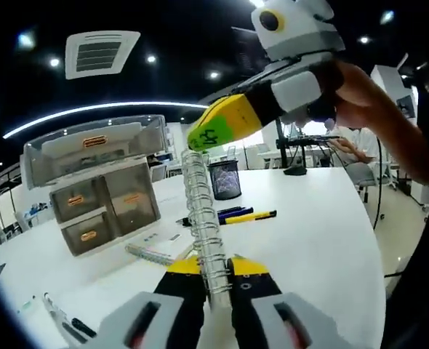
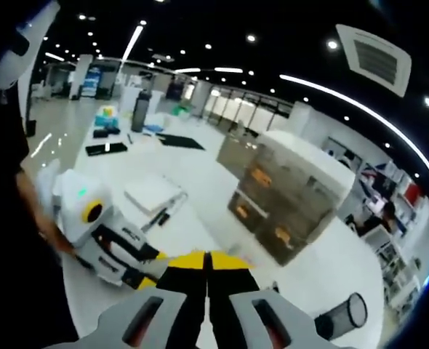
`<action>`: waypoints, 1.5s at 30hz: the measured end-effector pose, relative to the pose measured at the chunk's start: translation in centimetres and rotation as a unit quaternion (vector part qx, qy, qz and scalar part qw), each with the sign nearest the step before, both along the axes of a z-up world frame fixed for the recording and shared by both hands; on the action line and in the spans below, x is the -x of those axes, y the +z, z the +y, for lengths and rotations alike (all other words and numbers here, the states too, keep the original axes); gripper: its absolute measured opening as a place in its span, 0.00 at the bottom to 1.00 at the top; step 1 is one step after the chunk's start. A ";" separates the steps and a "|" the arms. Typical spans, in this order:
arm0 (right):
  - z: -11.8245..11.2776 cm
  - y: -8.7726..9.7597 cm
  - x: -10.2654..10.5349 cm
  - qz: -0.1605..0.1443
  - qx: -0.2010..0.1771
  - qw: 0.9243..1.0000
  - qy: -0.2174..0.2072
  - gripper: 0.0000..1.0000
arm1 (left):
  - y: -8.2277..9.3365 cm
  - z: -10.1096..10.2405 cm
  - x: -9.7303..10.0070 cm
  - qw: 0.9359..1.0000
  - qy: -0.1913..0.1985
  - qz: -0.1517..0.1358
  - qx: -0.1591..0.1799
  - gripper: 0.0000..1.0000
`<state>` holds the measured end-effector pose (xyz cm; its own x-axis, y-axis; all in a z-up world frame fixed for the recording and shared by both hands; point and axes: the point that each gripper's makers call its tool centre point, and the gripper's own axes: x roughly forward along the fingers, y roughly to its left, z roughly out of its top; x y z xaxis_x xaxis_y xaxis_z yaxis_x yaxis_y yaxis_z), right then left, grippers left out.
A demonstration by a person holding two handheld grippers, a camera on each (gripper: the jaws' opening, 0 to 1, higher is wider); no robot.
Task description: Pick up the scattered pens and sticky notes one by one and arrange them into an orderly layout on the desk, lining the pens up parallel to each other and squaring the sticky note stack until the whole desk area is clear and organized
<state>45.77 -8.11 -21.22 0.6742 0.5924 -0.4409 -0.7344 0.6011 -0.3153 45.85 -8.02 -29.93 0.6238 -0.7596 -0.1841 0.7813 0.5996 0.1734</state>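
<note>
My left gripper [image 1: 216, 280] is shut on the wire spine of a spiral notebook [image 1: 200, 211], seen edge-on and standing up from the jaws. My right gripper [image 1: 200, 142] comes in from the upper right in a person's hand, its yellow tip meeting the top of the spine. In the right gripper view my right gripper [image 2: 207, 280] has its jaws pressed together, and the left gripper [image 2: 138, 265] reaches in from the left. Several pens [image 1: 236, 214], blue, black and yellow, lie side by side on the white desk [image 1: 323, 240]. A second notepad [image 1: 156, 251] lies flat near the jaws.
A clear drawer organizer [image 1: 98, 189] stands at the left, also seen as drawer organizer [image 2: 287, 196]. A black mesh pen cup [image 1: 225, 179] stands behind the pens, mesh cup [image 2: 342, 316]. Markers [image 1: 62, 323] lie at the lower left. A white pad [image 2: 153, 193] lies with pens beside it.
</note>
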 end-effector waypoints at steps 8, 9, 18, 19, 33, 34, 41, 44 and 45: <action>0.0 0.0 0.1 -0.032 0.014 0.999 0.017 0.02 | 0.0 -0.1 0.0 1.000 0.005 0.003 -0.001 0.11; -0.1 0.1 0.1 -0.027 0.005 1.000 0.014 0.02 | 0.0 -0.2 0.1 1.000 0.003 0.001 -0.002 0.11; -1.2 1.5 -0.3 -0.067 -0.076 0.995 -0.002 0.38 | 0.0 -0.8 0.6 0.999 -0.012 -0.020 -0.024 0.11; -1.3 1.5 -0.2 -0.070 -0.079 0.994 -0.001 0.38 | 0.0 -0.8 0.5 0.999 -0.012 -0.020 -0.023 0.11; -5.7 3.2 -1.5 -0.174 -0.218 0.960 -0.041 0.43 | 0.0 -1.2 0.0 0.999 -0.024 -0.001 -0.024 0.11; -6.0 3.1 -1.6 -0.175 -0.222 0.958 -0.045 0.42 | 0.1 -1.2 -0.1 0.999 -0.025 0.001 -0.024 0.11; -9.0 2.0 -2.2 -0.168 -0.260 0.948 -0.077 0.40 | 0.3 -0.8 -0.1 0.999 -0.032 0.010 -0.027 0.11; -10.5 1.4 -2.0 -0.158 -0.281 0.942 -0.097 0.39 | 1.9 -0.1 0.3 0.999 -0.043 0.007 -0.021 0.10; -11.0 1.3 -2.0 -0.156 -0.284 0.940 -0.103 0.39 | 2.4 0.2 0.4 0.999 -0.043 0.005 -0.019 0.10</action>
